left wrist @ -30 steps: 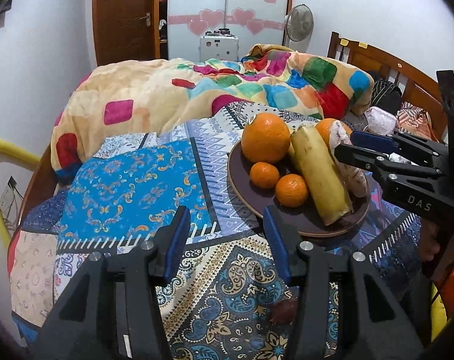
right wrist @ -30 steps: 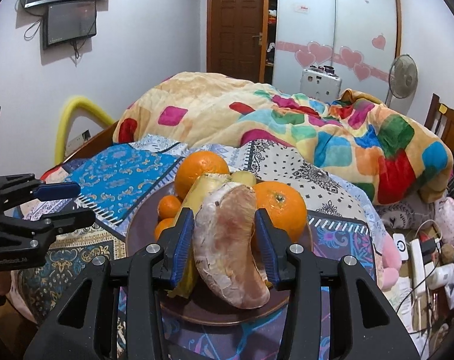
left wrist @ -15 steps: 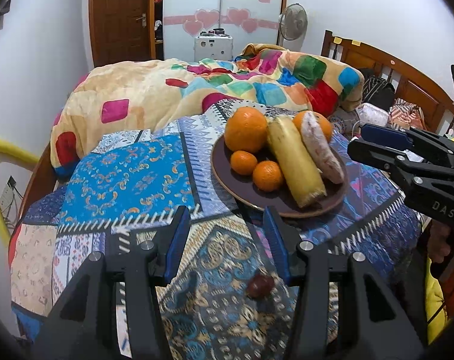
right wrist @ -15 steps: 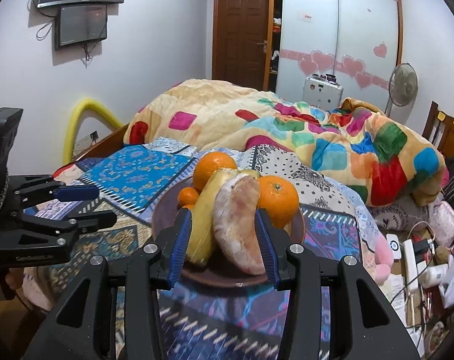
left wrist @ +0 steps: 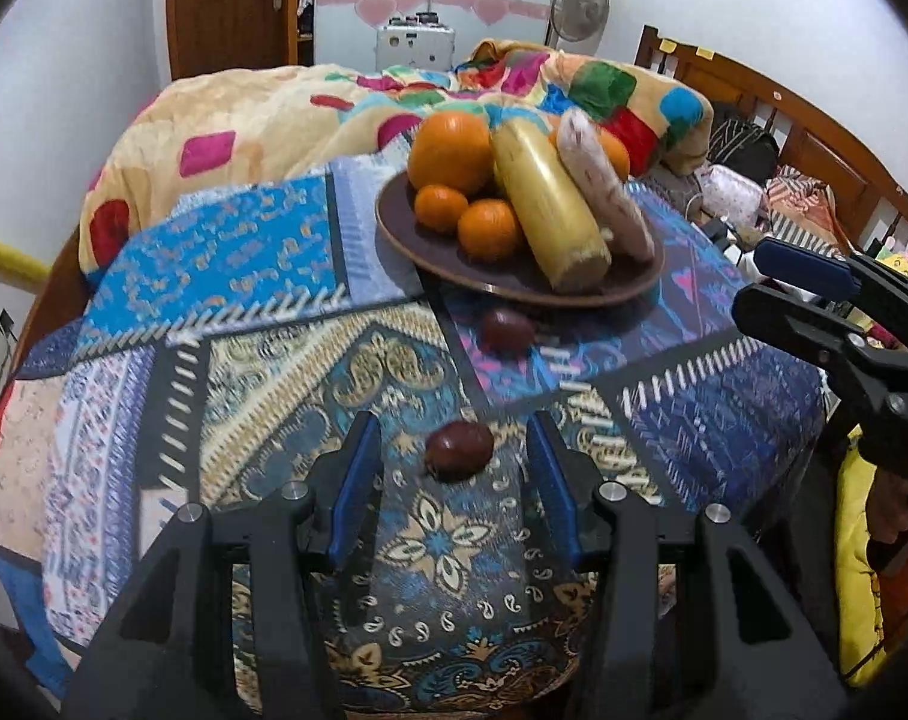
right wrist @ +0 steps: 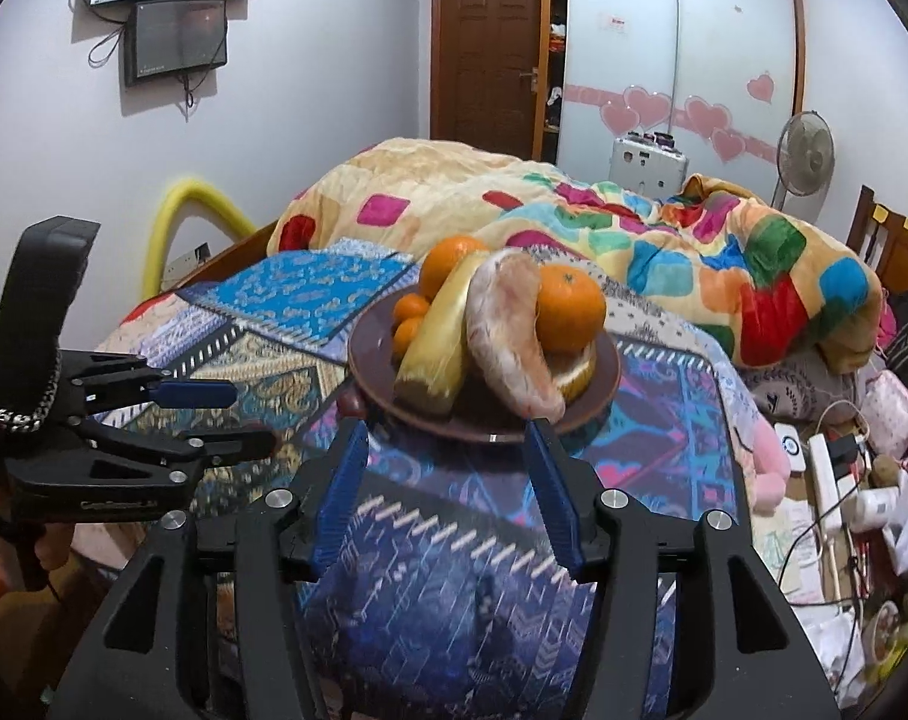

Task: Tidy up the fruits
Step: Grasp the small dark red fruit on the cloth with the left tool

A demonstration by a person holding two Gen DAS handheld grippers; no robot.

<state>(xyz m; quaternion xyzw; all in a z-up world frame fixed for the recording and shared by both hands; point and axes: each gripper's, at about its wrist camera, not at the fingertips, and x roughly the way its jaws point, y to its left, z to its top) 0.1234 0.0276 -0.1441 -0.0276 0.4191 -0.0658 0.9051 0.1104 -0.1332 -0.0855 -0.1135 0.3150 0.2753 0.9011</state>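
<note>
A brown plate [left wrist: 442, 252] on the patterned cloth holds large oranges [left wrist: 451, 150], small oranges [left wrist: 490, 228], a yellow banana-like fruit [left wrist: 550, 210] and a pale pomelo wedge [left wrist: 601, 192]. Two dark red-brown fruits lie on the cloth: one [left wrist: 459, 450] right between my left gripper's [left wrist: 454, 456] open fingers, one [left wrist: 507, 331] just in front of the plate. My right gripper [right wrist: 448, 450] is open and empty, a little short of the plate [right wrist: 598, 396]; the pomelo wedge [right wrist: 508, 336] and banana [right wrist: 436, 342] lie ahead of it.
The cloth [left wrist: 244, 360] covers a small table whose front edge drops off close to me. A colourful blanket [left wrist: 274, 114] on a bed lies behind the plate. Cables, a power strip and clutter [right wrist: 838, 480] sit at the right. A wooden headboard [left wrist: 814, 138] stands far right.
Both grippers have pulled back from the plate. The right gripper has let go of the pomelo wedge, which now rests on the plate. The left gripper now frames a dark fruit on the cloth.
</note>
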